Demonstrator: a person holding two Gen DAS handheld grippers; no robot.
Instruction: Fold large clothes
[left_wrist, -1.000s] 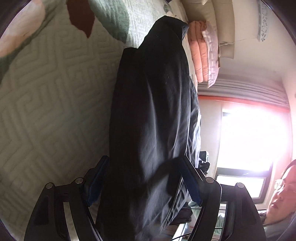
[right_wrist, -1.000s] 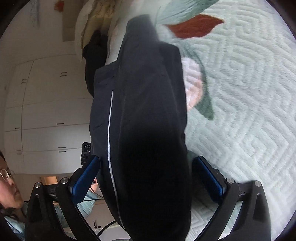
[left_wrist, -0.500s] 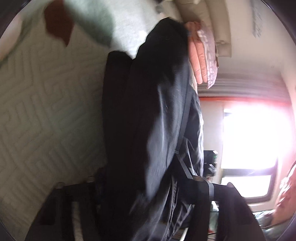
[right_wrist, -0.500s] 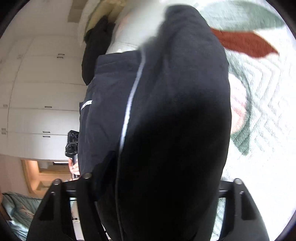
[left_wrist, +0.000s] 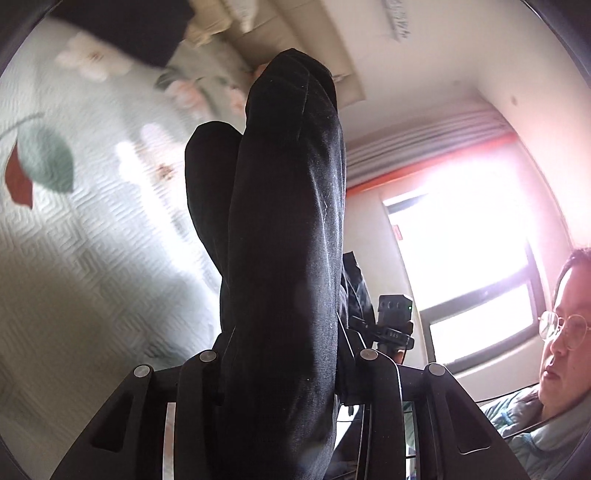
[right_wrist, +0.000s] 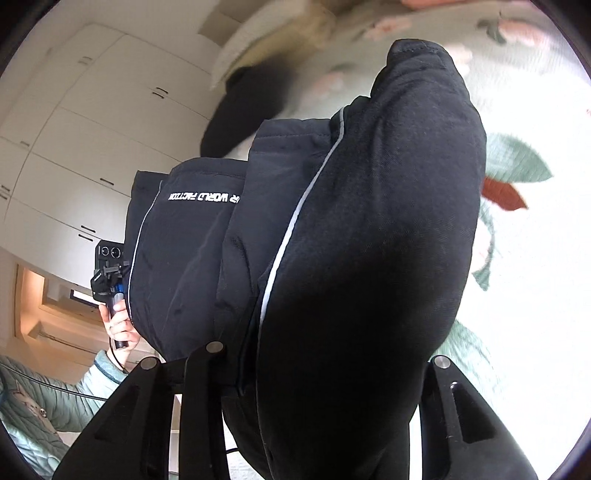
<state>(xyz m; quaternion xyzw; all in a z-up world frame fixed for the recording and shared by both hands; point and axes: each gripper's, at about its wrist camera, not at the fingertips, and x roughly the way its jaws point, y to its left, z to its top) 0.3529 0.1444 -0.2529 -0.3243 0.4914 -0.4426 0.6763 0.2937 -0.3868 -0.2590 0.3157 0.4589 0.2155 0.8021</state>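
Observation:
A large black garment (left_wrist: 284, 221) hangs lifted off the pale quilted bedspread (left_wrist: 74, 258). In the left wrist view a thick bunched fold runs between the fingers of my left gripper (left_wrist: 284, 343), whose jaws are closing and pinch it. My right gripper (right_wrist: 321, 362) is likewise closing on the garment (right_wrist: 369, 240), which has a grey piped seam and white lettering. The cloth hides the pads of both grippers. Each view shows the other gripper's body beyond the cloth, held in a hand (right_wrist: 118, 325).
The bedspread (right_wrist: 535, 258) with leaf and flower print spreads below. Another dark garment (right_wrist: 240, 110) lies near the cream pillows (left_wrist: 295, 33) at the head. White wardrobe doors (right_wrist: 74, 147) stand on one side, a bright window (left_wrist: 461, 240) on the other. A person (left_wrist: 554, 369) sits close.
Both grippers closed on the black garment and rose with it, lifting it off the bedspread. Both views rolled, and the bed now looks farther away.

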